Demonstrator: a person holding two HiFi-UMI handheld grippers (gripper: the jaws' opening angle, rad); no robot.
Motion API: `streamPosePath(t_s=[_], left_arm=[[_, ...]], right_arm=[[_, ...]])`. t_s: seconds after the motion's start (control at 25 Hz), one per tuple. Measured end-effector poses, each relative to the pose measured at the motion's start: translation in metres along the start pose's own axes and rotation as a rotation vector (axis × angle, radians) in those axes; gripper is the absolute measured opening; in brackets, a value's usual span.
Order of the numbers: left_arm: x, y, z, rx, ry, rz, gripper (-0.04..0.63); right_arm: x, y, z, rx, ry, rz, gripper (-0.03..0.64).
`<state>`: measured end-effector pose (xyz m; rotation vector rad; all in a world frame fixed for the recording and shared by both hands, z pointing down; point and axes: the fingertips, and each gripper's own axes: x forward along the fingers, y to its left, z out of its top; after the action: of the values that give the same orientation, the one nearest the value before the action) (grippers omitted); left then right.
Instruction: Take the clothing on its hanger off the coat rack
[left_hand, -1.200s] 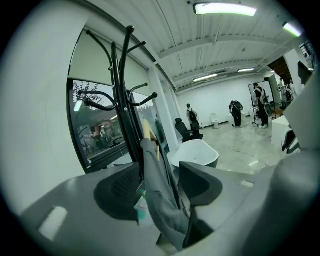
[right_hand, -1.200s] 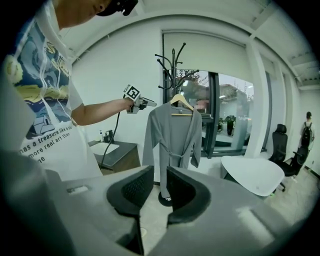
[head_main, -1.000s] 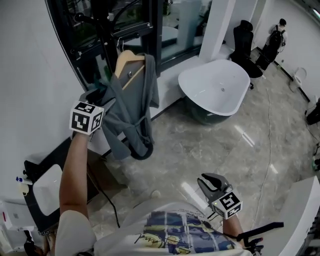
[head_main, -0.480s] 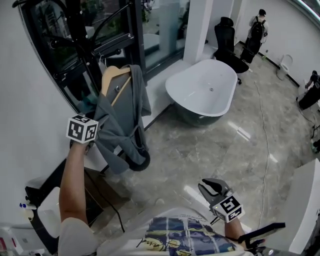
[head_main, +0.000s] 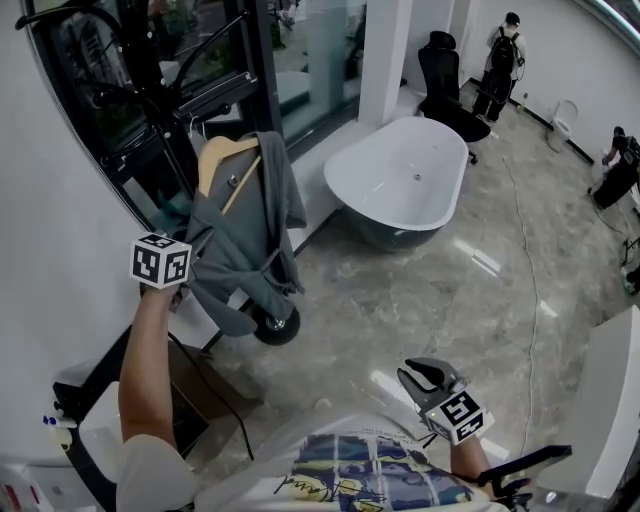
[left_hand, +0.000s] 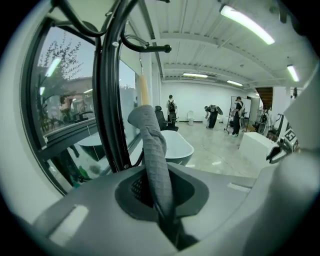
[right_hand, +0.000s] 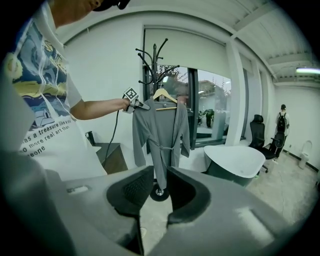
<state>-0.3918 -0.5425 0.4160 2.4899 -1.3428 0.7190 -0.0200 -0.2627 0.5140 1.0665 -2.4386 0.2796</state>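
1. My left gripper (left_hand: 162, 200) has just been closing, and its jaws are now pinched together on a fold of the grey robe (head_main: 250, 240), up near the shoulder (the fabric runs straight up out of the pads in the left gripper view).
2. The robe hangs on a wooden hanger (head_main: 222, 155), and the hanger's hook is over an arm of the black coat rack (right_hand: 152, 60), in front of the dark window.
3. The robe's belt is tied at the waist; its hem hangs just above the rack's round base (head_main: 275, 325).
4. My right gripper (head_main: 420, 375) is held low beside my torso, well apart from the rack, with its jaws apart and nothing between them.
5. A white bathtub (head_main: 400, 180) stands on the marble floor to the right of the rack.
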Motion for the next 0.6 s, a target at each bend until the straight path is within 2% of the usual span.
streamPosePath(t_s=[0.36, 0.6], left_arm=[[-0.009, 0.013, 0.005, -0.103, -0.043, 0.034, 0.006], [-0.018, 0.002, 0.015, -0.111, -0.061, 0.044, 0.006]], right_arm=[[0.003, 0.000, -0.004, 0.008, 0.016, 0.003, 0.083], [-0.014, -0.001, -0.008, -0.001, 0.009, 0.004, 0.083]])
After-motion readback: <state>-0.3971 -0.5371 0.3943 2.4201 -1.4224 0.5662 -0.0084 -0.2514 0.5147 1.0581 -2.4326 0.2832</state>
